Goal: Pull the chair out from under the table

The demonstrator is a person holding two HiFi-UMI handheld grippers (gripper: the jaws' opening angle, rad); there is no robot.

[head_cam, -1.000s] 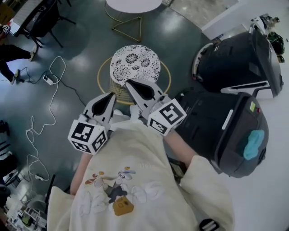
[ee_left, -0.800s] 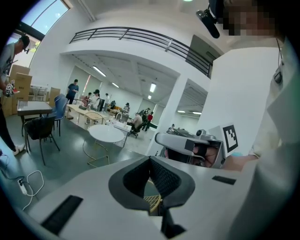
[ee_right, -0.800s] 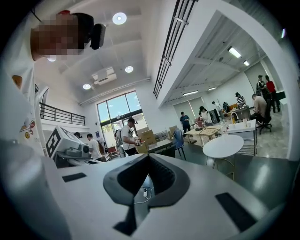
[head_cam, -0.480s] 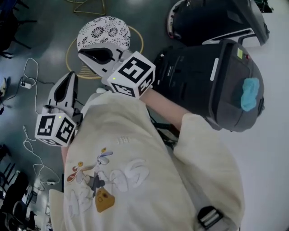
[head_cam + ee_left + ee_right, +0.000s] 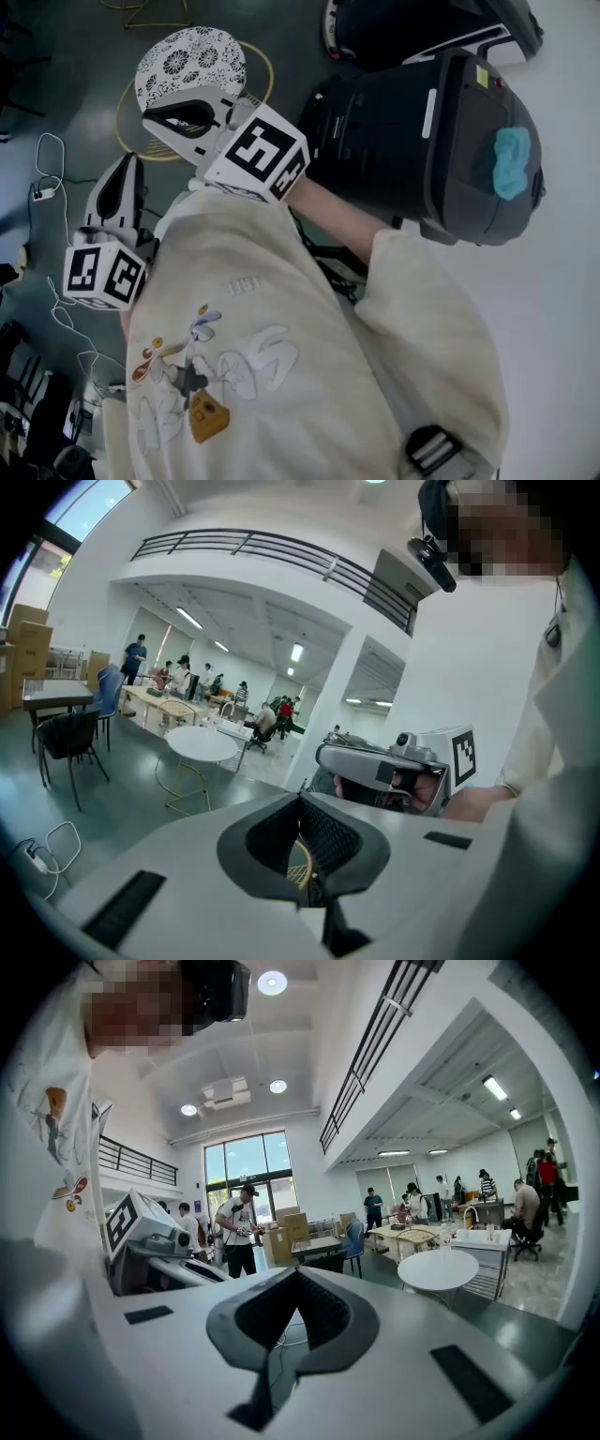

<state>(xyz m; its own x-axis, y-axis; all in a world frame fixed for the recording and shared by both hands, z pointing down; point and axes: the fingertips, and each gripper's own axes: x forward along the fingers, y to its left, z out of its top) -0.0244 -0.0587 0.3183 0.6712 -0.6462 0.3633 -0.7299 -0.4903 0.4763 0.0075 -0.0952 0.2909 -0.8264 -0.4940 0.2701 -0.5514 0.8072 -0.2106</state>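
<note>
A black office chair [image 5: 412, 141] with a blue patch on its back stands against the white table [image 5: 562, 281] at the right of the head view. Both grippers are held in front of the person's cream sweatshirt, well left of that chair. My right gripper [image 5: 150, 120] points left, its tip near a patterned stool [image 5: 187, 58]; its jaws [image 5: 298, 1274] are shut and empty. Lower left, my left gripper [image 5: 127, 161] points up the frame; its jaws [image 5: 300, 799] are shut on nothing. Neither touches the chair.
A second black chair [image 5: 422, 23] stands beyond the first. The stool has a gold ring base [image 5: 127, 112]. White cables [image 5: 47, 187] trail over the dark floor at the left. A round white table [image 5: 439, 1267], desks and several people stand further off.
The head view has swung, so the stool and chairs now sit higher and further left. The right gripper has rolled and turned leftward. The left gripper now sits lower left.
</note>
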